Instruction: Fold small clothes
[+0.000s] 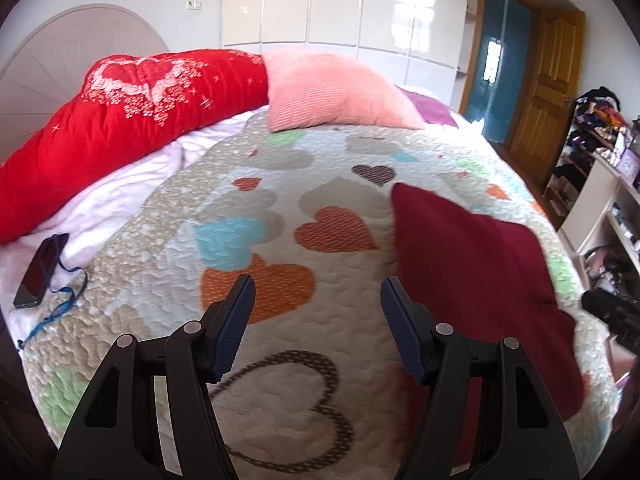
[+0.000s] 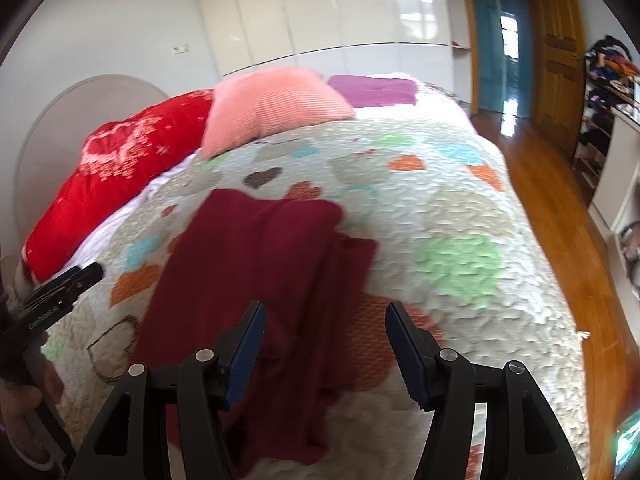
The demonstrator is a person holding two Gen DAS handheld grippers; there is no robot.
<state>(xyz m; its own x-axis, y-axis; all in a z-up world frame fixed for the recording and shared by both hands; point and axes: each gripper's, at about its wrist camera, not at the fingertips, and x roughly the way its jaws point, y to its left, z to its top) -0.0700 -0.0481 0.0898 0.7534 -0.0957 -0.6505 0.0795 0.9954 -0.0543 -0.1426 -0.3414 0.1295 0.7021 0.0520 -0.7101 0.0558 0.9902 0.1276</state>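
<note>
While the dark red garment [image 2: 256, 280] lies doubled over on the bed [image 2: 460, 208], both grippers, left [image 1: 318, 300] and right [image 2: 325, 328], hover with jaws apart, gripping nothing, likely ready for an edge.

Both grippers hung empty, jaws spread wide: the left gripper [image 1: 318, 294] and the right gripper [image 2: 325, 320], with a hand [image 2: 22, 412] holding the left one.

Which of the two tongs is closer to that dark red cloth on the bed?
The right tongs: they hang open directly over the dark red cloth. The left tongs, also open, sit beside it over bare quilt, the cloth off to their right.
</note>
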